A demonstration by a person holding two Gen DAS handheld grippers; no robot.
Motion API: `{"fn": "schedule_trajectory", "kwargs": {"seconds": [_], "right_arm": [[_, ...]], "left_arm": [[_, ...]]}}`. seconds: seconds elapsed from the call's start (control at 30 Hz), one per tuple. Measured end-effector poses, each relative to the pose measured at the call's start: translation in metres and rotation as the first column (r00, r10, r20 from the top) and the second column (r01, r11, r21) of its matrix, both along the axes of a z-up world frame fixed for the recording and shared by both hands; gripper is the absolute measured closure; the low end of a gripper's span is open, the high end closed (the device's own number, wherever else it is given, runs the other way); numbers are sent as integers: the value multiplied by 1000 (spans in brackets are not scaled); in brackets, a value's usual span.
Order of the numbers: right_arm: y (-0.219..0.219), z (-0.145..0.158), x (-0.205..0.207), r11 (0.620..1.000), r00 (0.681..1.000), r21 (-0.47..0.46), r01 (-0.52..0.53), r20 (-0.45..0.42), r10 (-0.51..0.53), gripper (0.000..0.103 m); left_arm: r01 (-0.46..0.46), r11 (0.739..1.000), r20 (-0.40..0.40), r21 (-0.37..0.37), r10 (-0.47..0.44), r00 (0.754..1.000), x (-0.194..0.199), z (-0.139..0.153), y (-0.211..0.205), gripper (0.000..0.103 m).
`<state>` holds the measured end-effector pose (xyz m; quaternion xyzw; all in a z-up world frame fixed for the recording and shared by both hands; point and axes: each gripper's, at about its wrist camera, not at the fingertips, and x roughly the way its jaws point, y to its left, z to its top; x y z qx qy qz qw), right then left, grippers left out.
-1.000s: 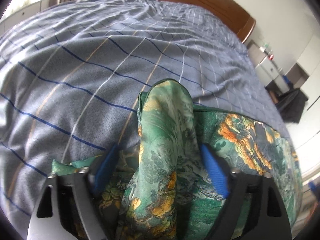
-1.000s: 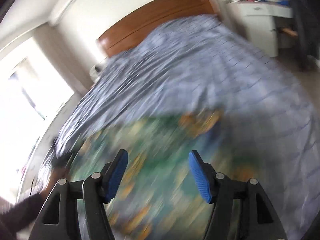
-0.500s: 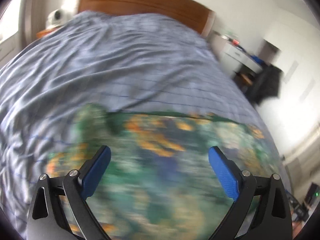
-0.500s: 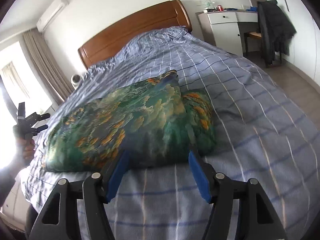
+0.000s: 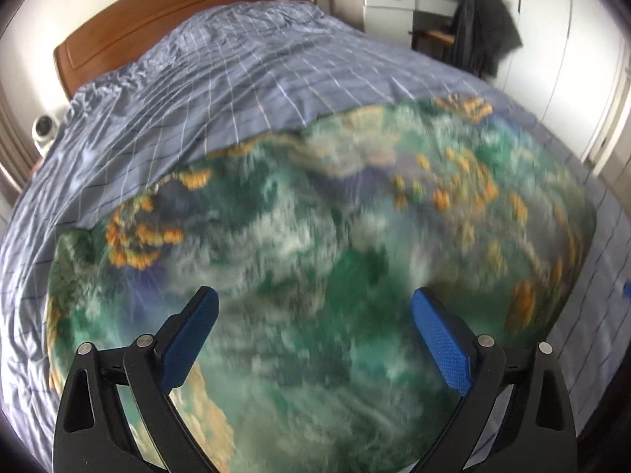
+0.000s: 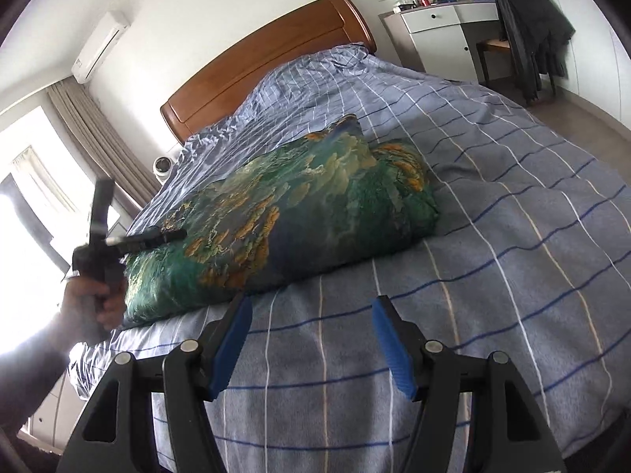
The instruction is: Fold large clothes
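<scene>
A green garment with orange and blue print lies folded in a long bundle on the bed. In the left wrist view the garment fills the foreground, blurred. My left gripper is open and empty, just above the garment's near part. It also shows in the right wrist view, held in a hand over the garment's left end. My right gripper is open and empty, above the bedspread just in front of the garment.
The bed has a blue checked bedspread and a wooden headboard. A white dresser and a chair with a dark coat stand at the right. A small white device sits left of the bed.
My left gripper has let go of the garment fold and pulled back, open. My right gripper has drawn back to the near bed edge. The garment now lies in a folded bundle.
</scene>
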<state>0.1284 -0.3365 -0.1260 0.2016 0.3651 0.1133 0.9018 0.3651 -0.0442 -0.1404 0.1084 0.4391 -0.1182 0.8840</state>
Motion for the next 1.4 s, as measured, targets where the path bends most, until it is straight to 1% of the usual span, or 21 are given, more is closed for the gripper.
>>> {"fn": "schedule_trajectory", "kwargs": {"seconds": [0.17,0.33,0.4,0.47,0.53,0.6,0.67,0.77,0.8,0.83,0.87,0.93,0.97,1.03,1.1,1.17,1.23,1.3,1.33,1.37,1.4], "right_arm": [[-5,-5,-2,999,999,11,30,-21,-30,38],[-4,-5,7,998,997,4,62,-35,-62,38],[-10,-11,18,994,992,31,106,-65,-104,30],[-21,-18,32,980,981,94,177,-100,-167,22],[-30,-26,46,961,973,177,212,-134,-190,20],[-36,-39,67,928,961,277,249,-191,-201,19],[-37,-51,82,898,942,318,305,-238,-236,19],[-39,-65,98,819,919,426,385,-254,-301,18],[-40,-68,101,798,911,445,406,-262,-317,23],[-40,-70,103,789,908,454,415,-263,-326,33],[-39,-67,105,798,905,431,421,-255,-340,56],[-31,-53,104,841,919,372,392,-202,-339,68],[-23,-39,101,875,932,321,362,-147,-331,72],[0,-2,94,939,957,190,287,-3,-291,73],[24,30,87,973,967,82,218,117,-227,73],[55,59,79,989,965,-36,145,225,-133,73],[83,79,73,987,954,-134,85,296,-42,73],[122,98,65,966,930,-257,12,357,83,73],[138,103,61,953,918,-303,-14,374,133,73],[161,107,54,927,898,-372,-44,392,200,73],[178,108,50,904,883,-423,-63,399,249,73]], "left_arm": [[18,1000,23,12,-18,1000,-23,-3,-4,5],[37,999,5,-9,-37,999,-41,-4,-6,4],[55,998,10,-30,-55,998,-50,3,-8,4],[85,995,18,-57,-84,996,-56,9,-12,4],[107,992,20,-68,-106,994,-58,13,-19,4],[114,991,16,-71,-113,993,-57,15,-24,4],[111,990,4,-85,-111,994,-55,16,-25,4],[102,987,-18,-127,-105,994,-53,22,-21,4],[100,986,-23,-137,-104,994,-52,25,-19,4],[98,984,-29,-151,-103,994,-50,31,-17,4],[97,982,-33,-164,-104,994,-49,37,-15,4],[103,974,-38,-200,-113,993,-42,51,-13,4],[110,969,-39,-223,-121,992,-37,61,-14,4],[128,952,-37,-279,-144,989,-27,81,-18,4],[156,925,-39,-347,-181,983,-16,105,-25,4],[191,890,-61,-415,-236,970,-6,125,-32,4],[233,847,-74,-479,-303,950,2,146,-41,4],[266,811,-84,-521,-359,930,5,157,-45,4],[273,802,-92,-530,-375,922,6,162,-45,4],[273,804,-99,-528,-378,920,5,164,-44,4],[269,813,-109,-516,-374,921,4,165,-41,4]]}}
